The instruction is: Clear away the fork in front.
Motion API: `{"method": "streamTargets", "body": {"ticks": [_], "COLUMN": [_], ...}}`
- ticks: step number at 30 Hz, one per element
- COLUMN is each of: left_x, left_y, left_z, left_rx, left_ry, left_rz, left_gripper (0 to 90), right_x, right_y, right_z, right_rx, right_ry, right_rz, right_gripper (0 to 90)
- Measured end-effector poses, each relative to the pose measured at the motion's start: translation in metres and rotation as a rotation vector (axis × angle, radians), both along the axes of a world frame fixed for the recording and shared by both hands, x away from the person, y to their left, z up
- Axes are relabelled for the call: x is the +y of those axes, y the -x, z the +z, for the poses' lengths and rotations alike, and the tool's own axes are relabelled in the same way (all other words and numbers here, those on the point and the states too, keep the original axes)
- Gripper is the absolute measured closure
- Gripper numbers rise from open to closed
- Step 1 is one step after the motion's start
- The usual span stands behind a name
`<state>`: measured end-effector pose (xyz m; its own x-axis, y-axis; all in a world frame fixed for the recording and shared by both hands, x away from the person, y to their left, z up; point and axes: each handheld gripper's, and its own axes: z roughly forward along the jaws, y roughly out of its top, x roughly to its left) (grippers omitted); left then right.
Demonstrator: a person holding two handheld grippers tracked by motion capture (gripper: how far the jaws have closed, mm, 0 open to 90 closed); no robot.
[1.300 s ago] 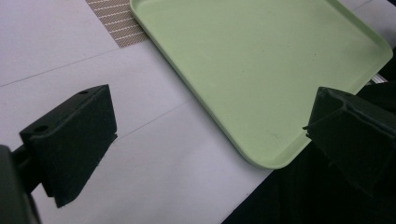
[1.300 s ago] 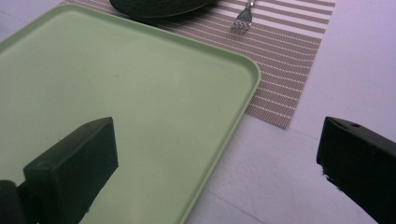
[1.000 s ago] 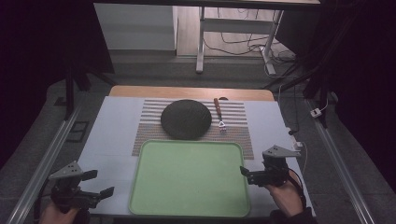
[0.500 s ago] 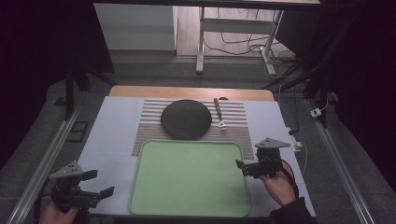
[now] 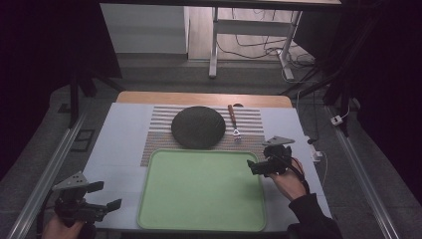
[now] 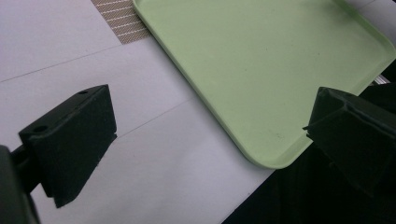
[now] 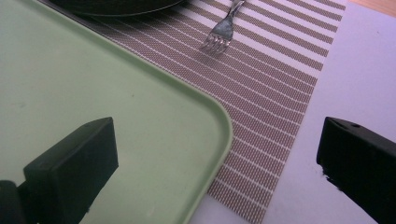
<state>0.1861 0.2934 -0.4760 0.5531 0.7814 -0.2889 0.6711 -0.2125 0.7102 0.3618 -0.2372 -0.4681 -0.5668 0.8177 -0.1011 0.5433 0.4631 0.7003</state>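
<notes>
Dim room, pale table (image 5: 119,149); the right gripper (image 5: 255,167), jaws wide and empty, hangs over the green tray's (image 5: 199,191) right rim at centre-right, so it could clip that corner and skid it into the striped placemat (image 5: 154,142). Left gripper (image 5: 110,196), also wide, sits lower left. Right gripper view shows the fork's (image 7: 219,32) tines clearly, while the high view shows its reddish handle beside the dark plate (image 5: 198,127).

green tray (image 5: 199,191) bare, plate (image 5: 198,127) behind, seemingly unobstructed

In the right gripper view the metal fork with the reddish-brown handle (image 7: 223,29) loses its handle at the top edge, the round black plate (image 7: 116,5) is just a sliver, and the light green plastic tray (image 7: 93,98) runs off left and bottom.
</notes>
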Motion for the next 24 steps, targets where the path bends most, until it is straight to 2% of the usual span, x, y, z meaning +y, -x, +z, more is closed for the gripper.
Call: {"method": "streamTargets", "body": {"ticks": [7, 20, 24], "left_x": [0.000, 0.001, 0.000], "left_y": [0.000, -0.001, -0.001], "left_z": [0.000, 0.000, 0.000], "left_rx": [0.001, 0.006, 0.006], "left_ry": [0.001, 0.007, 0.006], "left_rz": [-0.001, -0.002, -0.003], "left_gripper": [1.5, 1.4, 1.5], "right_x": [0.007, 0.025, 0.028], "right_y": [-0.012, -0.047, -0.054], "right_z": [-0.004, -0.009, -0.011], "right_rx": [-0.010, -0.006, -0.023], "right_ry": [0.044, 0.130, 0.164], "right_rz": [0.001, 0.005, 0.008], "right_gripper": [0.0, 0.0, 0.0]}}
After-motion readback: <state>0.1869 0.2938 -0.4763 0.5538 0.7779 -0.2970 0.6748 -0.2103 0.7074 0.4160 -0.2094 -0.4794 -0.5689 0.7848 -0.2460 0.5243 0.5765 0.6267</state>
